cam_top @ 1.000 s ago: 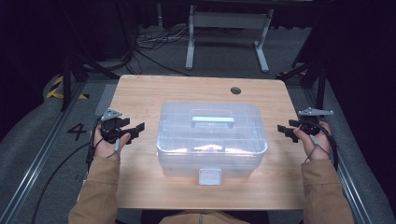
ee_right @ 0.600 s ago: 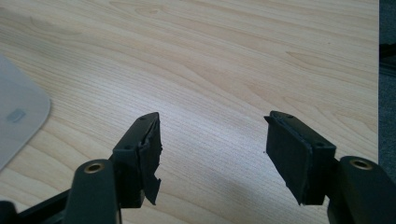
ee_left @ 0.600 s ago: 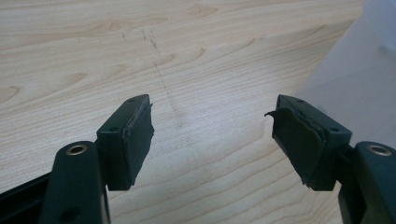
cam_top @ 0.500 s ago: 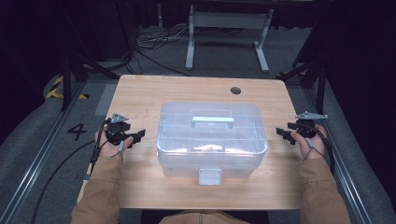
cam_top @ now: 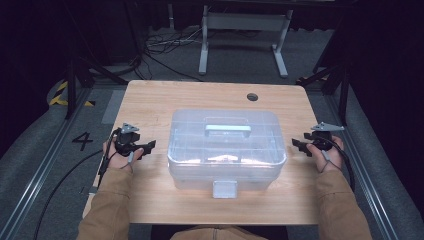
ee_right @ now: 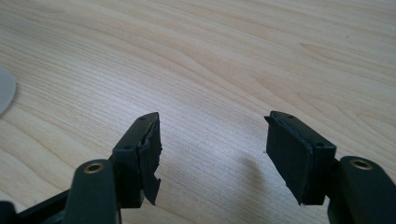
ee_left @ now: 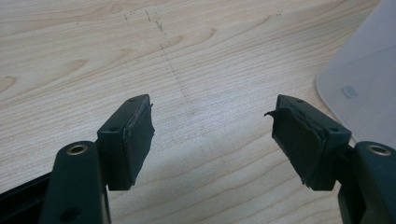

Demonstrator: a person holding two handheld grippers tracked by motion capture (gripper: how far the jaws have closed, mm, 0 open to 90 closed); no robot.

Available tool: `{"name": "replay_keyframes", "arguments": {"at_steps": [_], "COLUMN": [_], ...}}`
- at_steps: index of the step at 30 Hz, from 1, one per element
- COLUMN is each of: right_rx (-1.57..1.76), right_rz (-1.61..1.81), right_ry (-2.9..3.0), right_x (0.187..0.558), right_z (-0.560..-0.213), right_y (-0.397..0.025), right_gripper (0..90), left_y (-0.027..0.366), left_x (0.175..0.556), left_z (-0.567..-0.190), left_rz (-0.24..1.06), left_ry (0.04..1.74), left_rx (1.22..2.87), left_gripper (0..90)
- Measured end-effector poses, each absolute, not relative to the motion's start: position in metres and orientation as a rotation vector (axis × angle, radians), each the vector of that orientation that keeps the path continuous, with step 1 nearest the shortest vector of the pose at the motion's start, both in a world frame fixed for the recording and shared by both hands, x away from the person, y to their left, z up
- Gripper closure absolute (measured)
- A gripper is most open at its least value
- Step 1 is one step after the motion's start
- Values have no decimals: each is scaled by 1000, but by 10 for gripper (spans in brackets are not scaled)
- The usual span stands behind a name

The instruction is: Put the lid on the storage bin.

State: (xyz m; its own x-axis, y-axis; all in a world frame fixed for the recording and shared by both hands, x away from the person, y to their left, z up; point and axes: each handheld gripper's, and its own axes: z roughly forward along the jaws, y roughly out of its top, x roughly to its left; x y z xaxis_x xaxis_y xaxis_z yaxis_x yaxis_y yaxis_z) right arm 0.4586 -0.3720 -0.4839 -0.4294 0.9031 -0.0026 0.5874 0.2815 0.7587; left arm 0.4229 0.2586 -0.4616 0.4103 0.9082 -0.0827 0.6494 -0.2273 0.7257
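A clear plastic storage box [cam_top: 225,147] with a pale green handle [cam_top: 227,128] on its lid and a front latch [cam_top: 224,189] stands in the middle of the wooden table [cam_top: 200,95]. My left gripper [cam_top: 148,147] rests low at the box's left side, open, pointing toward it with a small gap between. In the left gripper view its jaws stand wide apart over bare wood [ee_left: 210,116], and the box's corner [ee_left: 364,79] shows at the right. My right gripper [cam_top: 298,143] is open just right of the box. Its jaws frame bare wood [ee_right: 215,140].
A round cable hole [cam_top: 252,96] is near the table's far right edge. Metal rails [cam_top: 30,200] run along both sides of the table, with dark floor, cables and a stand's legs [cam_top: 240,45] beyond the far edge.
Both hands have drifted slightly toward the near edge and settled beside the box. Both grippers stay open, and the box has not moved.
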Motion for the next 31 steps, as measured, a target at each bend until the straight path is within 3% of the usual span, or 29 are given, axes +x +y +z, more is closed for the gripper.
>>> {"name": "replay_keyframes", "arguments": {"at_steps": [18,31], "right_rx": [1315,1321], "right_rz": [996,988], "right_ry": [2155,2175], "right_x": [461,462], "right_z": [-494,-496], "right_y": [-367,-365], "right_gripper": [347,285], "left_y": [262,261], "left_x": [424,425], "left_z": [-475,-481], "left_rz": [414,408], "left_ry": [1287,1257], "left_rx": [2107,2171], "left_gripper": [260,209]}}
